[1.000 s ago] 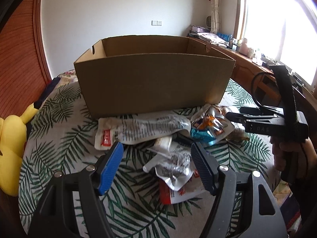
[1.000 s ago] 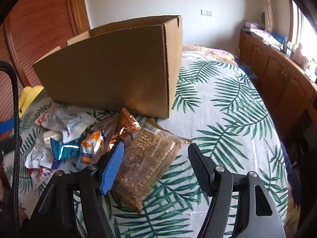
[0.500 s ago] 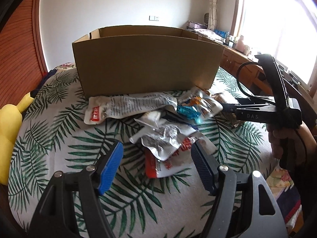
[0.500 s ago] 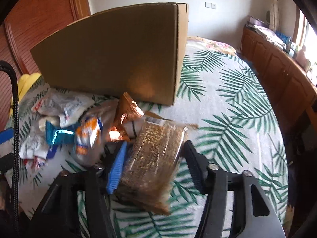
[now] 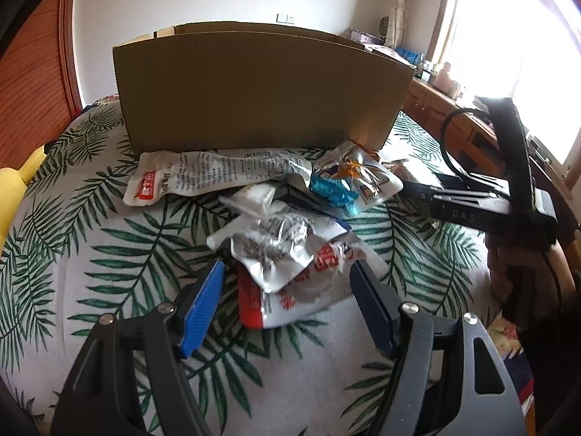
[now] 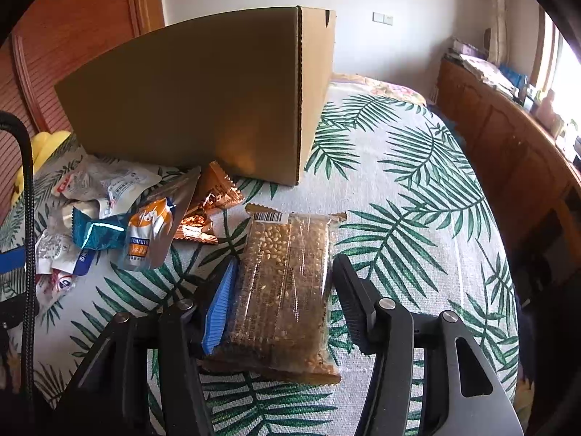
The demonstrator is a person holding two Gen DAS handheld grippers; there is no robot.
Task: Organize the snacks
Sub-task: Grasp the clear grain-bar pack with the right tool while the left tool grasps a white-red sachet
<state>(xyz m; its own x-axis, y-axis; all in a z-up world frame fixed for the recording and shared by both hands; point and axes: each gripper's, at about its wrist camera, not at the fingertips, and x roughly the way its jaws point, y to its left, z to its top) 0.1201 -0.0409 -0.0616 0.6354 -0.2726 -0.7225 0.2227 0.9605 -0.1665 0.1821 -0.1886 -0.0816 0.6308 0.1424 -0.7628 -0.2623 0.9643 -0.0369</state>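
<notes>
Your right gripper (image 6: 281,287) has the clear bar of seeds (image 6: 287,283) between its fingers, which have just been closing, then eased a touch; the blue pad lies against the wrapper's left edge, the black one looks just at the right edge, so call it a light pinch, likely enough to lift; the bar lies on the leaf-print cloth (image 6: 417,189) just in front of the cardboard box (image 6: 203,98), handy for dropping in; your left gripper (image 5: 287,292) hangs spread and empty over the crumpled red-and-white packet (image 5: 290,272), which sits between the tips, untouched; the other packets (image 5: 225,176) lie heaped against the box wall.
</notes>
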